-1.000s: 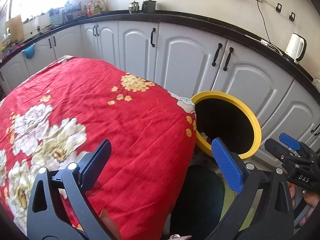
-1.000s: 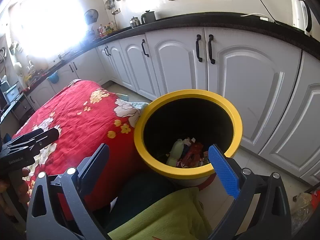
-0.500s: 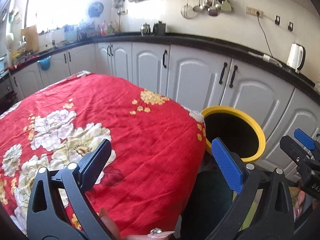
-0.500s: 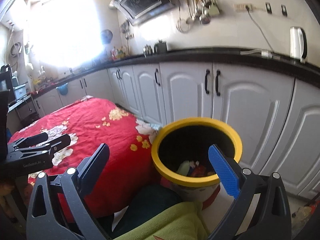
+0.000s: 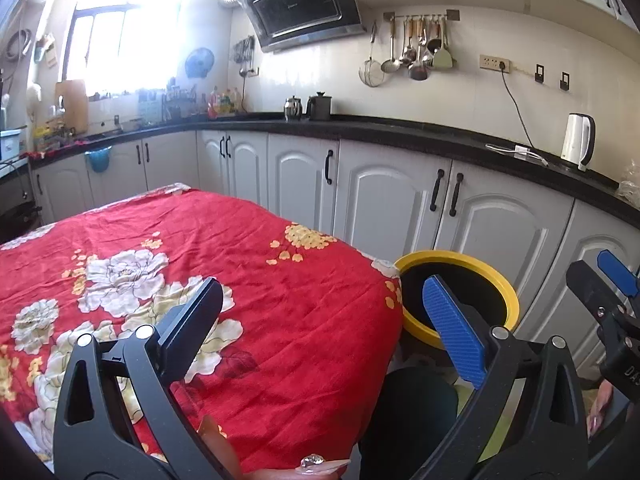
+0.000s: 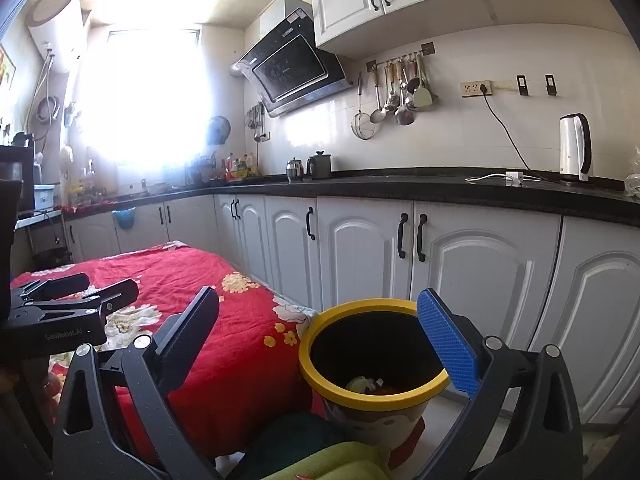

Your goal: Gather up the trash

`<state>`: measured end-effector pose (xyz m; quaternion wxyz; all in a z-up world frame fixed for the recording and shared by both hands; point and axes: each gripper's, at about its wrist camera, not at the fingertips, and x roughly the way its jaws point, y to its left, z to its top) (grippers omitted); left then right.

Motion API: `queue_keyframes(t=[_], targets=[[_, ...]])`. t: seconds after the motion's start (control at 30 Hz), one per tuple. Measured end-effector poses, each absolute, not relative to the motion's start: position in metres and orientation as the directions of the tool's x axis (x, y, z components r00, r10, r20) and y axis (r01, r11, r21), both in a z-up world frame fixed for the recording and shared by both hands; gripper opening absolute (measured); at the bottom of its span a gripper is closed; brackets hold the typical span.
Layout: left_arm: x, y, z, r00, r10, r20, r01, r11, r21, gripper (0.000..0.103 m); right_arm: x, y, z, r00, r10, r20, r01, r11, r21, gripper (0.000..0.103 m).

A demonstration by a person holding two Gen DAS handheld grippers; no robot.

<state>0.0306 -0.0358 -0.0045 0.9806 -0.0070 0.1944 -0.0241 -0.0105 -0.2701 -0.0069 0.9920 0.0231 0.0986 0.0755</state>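
Note:
A yellow-rimmed trash bin (image 6: 374,398) stands on the floor beside the table; it also shows in the left wrist view (image 5: 502,286). Some trash (image 6: 366,384) lies at its bottom. My left gripper (image 5: 320,320) is open and empty above the table with the red floral cloth (image 5: 200,264). My right gripper (image 6: 316,336) is open and empty, raised in front of the bin. The right gripper shows at the right edge of the left wrist view (image 5: 604,292); the left gripper shows at the left of the right wrist view (image 6: 80,292).
White cabinets (image 6: 360,256) under a black counter (image 6: 400,188) run close behind the bin. A kettle (image 6: 574,148), pots (image 6: 318,166) and bottles stand on the counter. A green cloth (image 6: 344,462) and dark fabric lie below my grippers.
Both grippers have tilted upward and drawn back from the bin, so more of the wall and cabinets shows. Both stay open and empty.

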Motion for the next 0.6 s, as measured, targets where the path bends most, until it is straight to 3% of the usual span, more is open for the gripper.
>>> queue_keyframes(t=[0.6], targets=[[0.0302, -0.0338, -0.0075, 0.923, -0.067, -0.379, 0.054, 0.998, -0.044, 0.092, -0.0036, -0.2704, -0.0123, 0.972, 0.106, -0.209, -0.095, 0.994, 0.060, 0.097]])
